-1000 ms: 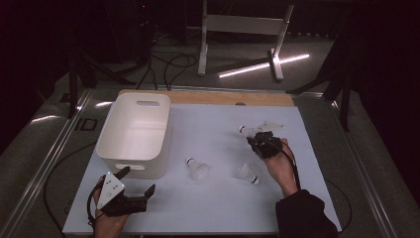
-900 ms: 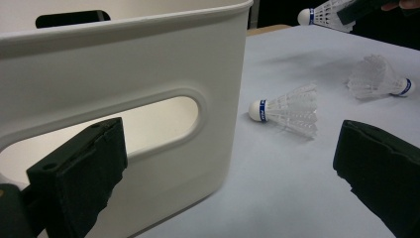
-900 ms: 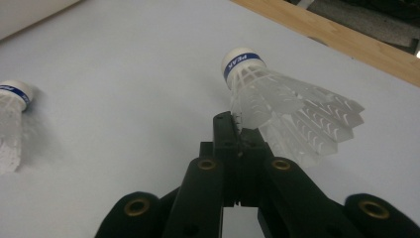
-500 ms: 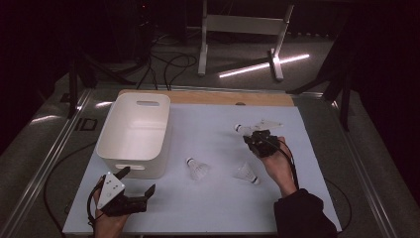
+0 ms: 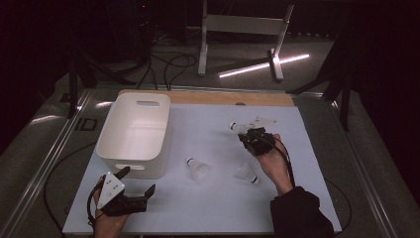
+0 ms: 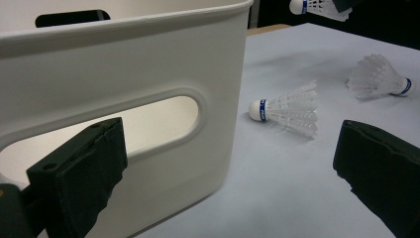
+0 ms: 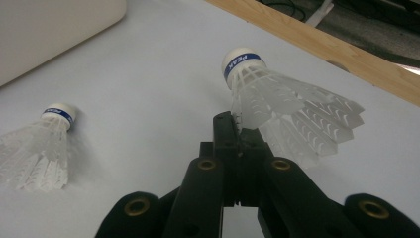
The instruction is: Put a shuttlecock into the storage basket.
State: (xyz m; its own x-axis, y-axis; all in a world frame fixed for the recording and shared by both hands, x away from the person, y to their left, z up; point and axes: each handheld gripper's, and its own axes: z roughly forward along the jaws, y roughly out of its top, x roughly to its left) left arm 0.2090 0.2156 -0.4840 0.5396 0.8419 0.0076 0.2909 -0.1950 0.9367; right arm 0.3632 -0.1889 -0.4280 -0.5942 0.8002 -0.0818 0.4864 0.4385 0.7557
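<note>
White feathers pinched between black jaws: the right gripper (image 7: 236, 136) is clamped shut on the skirt of a shuttlecock (image 7: 277, 106), held clear of the pale blue table (image 5: 218, 198) near its far right side, cork tip pointing toward the white bin (image 5: 134, 131). The grip sits on a few thin feathers beside the cork, so a slow, level carry looks wisest; a jerk could bend the skirt or let it slip. Judging by the layout, the step in hand is a lift and transfer to the bin, with release best made once the cork is well over the rim.

Two more shuttlecocks lie on their sides on the table: one (image 5: 197, 168) just beside the bin, another (image 5: 246, 174) under the right forearm. The left gripper (image 5: 130, 196) rests at the near edge in front of the bin's handle slot, jaws spread wide and holding nothing.

Blue bands ring each cork; the held one carries white lettering that appears to read "PEAK", seen upside down.
</note>
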